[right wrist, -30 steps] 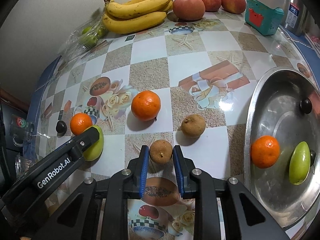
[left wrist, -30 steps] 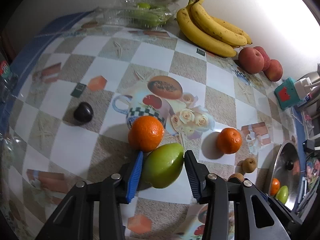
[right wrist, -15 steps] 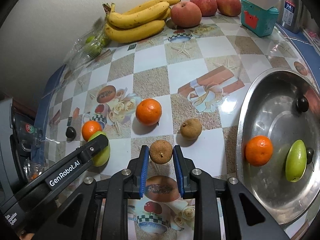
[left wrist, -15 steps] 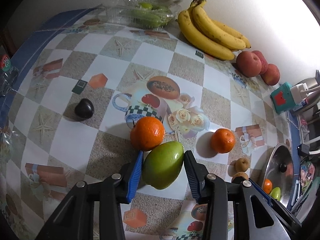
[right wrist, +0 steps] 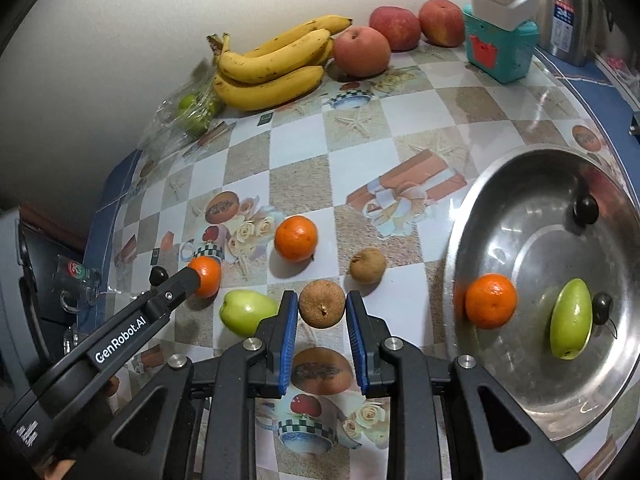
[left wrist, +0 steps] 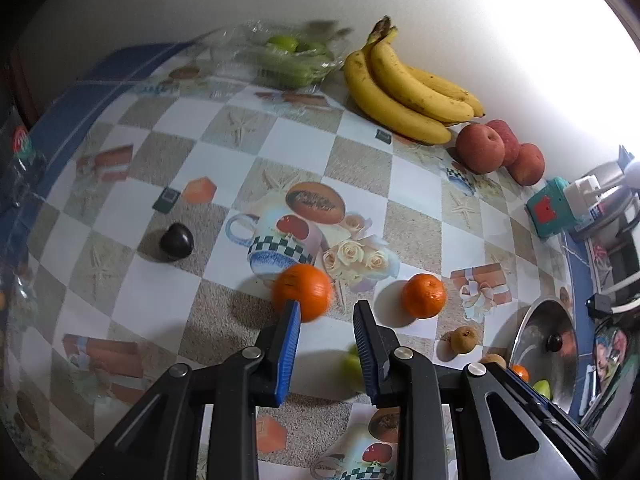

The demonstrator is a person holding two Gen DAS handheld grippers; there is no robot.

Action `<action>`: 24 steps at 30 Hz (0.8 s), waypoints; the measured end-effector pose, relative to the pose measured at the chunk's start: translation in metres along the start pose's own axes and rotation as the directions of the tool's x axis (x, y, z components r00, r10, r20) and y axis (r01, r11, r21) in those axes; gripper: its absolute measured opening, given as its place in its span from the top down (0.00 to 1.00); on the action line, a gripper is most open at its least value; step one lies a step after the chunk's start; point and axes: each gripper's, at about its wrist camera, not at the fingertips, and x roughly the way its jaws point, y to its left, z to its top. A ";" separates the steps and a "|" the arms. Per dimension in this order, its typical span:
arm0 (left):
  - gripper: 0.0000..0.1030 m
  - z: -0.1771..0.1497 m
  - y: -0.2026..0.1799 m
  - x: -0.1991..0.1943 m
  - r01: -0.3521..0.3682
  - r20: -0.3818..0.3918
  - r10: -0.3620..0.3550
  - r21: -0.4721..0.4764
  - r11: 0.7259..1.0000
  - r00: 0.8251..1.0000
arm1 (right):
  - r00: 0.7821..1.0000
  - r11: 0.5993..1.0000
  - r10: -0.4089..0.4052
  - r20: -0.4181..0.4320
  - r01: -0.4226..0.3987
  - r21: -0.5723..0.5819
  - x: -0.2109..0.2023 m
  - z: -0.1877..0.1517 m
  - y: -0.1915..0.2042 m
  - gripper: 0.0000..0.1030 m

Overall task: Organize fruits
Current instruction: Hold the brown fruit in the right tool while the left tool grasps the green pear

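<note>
Left black claw with blue pads (left wrist: 326,346) snapped closed on nothing, smooth green oval mango (right wrist: 248,312) slipped free onto table; needs regrabbing before steel bowl (right wrist: 472,216).

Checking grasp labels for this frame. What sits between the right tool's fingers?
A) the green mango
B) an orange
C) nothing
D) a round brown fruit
D: in the right wrist view the right tool has both blue pads pressed on a round brown fruit, while the green mango on the table lies free beside it.
</note>
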 end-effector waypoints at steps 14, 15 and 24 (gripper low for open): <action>0.34 -0.021 -0.013 0.029 -0.009 -0.128 0.014 0.046 0.999 0.992 | 1.000 0.999 0.011 -0.004 -0.011 0.033 -0.001 0.001 -0.010 0.75; 0.34 -0.024 -0.015 0.030 -0.007 -0.144 0.015 0.059 0.998 0.990 | 1.000 0.999 0.012 -0.004 -0.012 0.033 -0.001 0.001 -0.010 0.75; 0.29 -0.055 -0.029 0.035 -0.107 -0.191 0.154 0.234 0.966 0.970 | 0.999 0.999 0.030 -0.017 -0.029 0.043 0.000 0.002 -0.012 0.75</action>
